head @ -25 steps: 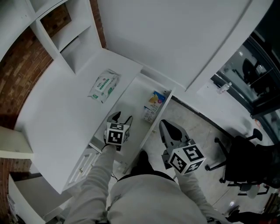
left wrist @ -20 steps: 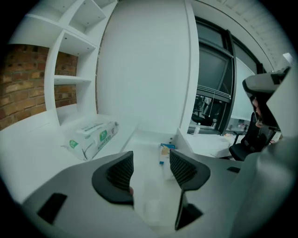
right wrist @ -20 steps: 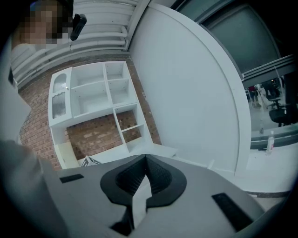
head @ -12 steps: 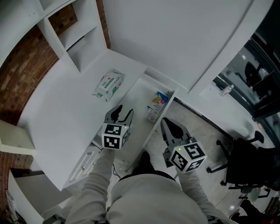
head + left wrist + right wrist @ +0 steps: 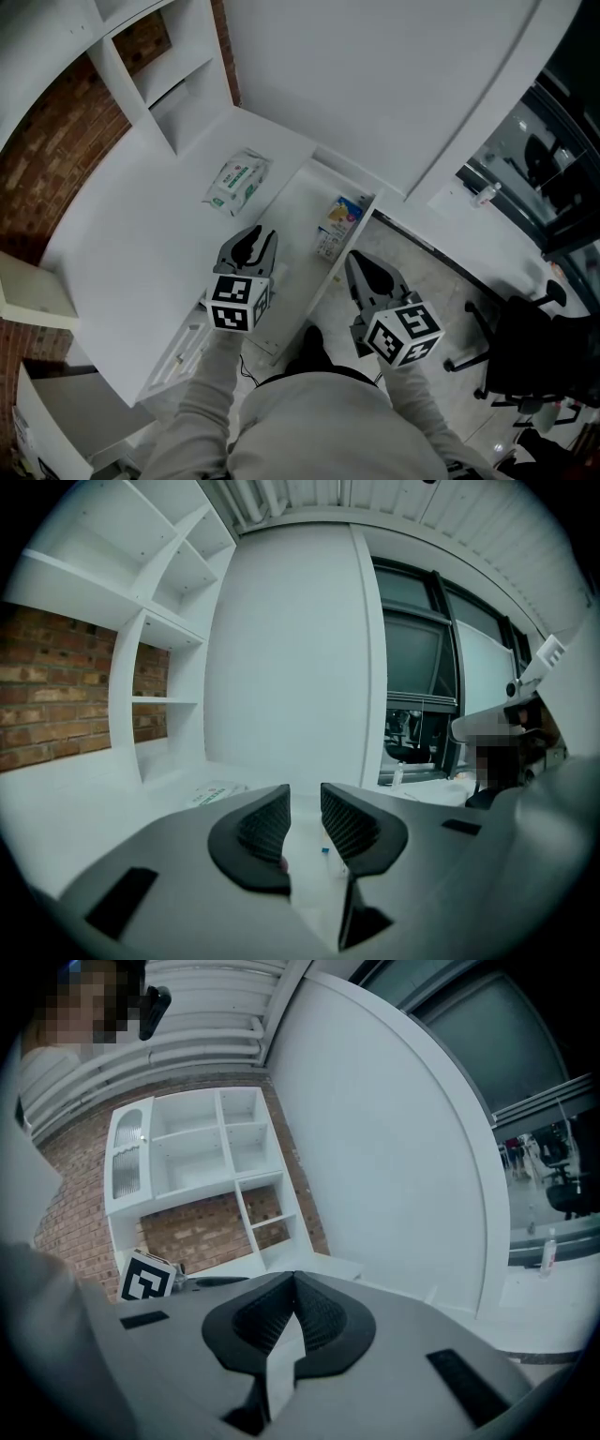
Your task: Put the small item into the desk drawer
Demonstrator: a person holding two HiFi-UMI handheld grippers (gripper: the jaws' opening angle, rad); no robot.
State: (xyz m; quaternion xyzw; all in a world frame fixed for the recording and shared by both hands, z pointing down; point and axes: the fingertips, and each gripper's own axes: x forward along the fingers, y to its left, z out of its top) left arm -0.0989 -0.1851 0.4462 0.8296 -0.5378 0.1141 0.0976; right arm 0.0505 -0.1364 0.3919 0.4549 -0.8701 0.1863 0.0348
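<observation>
The desk drawer [image 5: 298, 211] stands pulled open beside the white desk [image 5: 141, 234]. A small colourful carton [image 5: 336, 223] lies in the drawer at its right side. My left gripper [image 5: 253, 240] hovers over the drawer's near left edge, and its jaws are closing with nothing between them. In the left gripper view a narrow gap shows between the jaws of the left gripper [image 5: 305, 806], and the drawer floor [image 5: 314, 878] lies beyond. My right gripper [image 5: 364, 270] hangs over the floor just right of the drawer, shut and empty; its jaws [image 5: 293, 1286] meet at the tip.
A green-and-white wipes pack [image 5: 237, 181] lies on the desk left of the drawer. White shelves [image 5: 159, 80] rise at the back against a brick wall. A curved white wall panel [image 5: 375, 84] stands behind the drawer. A black office chair [image 5: 525, 352] stands at the right.
The left gripper has drawn back a little to the left over the drawer's edge, and its jaws have come much closer together. The right gripper has barely moved.
</observation>
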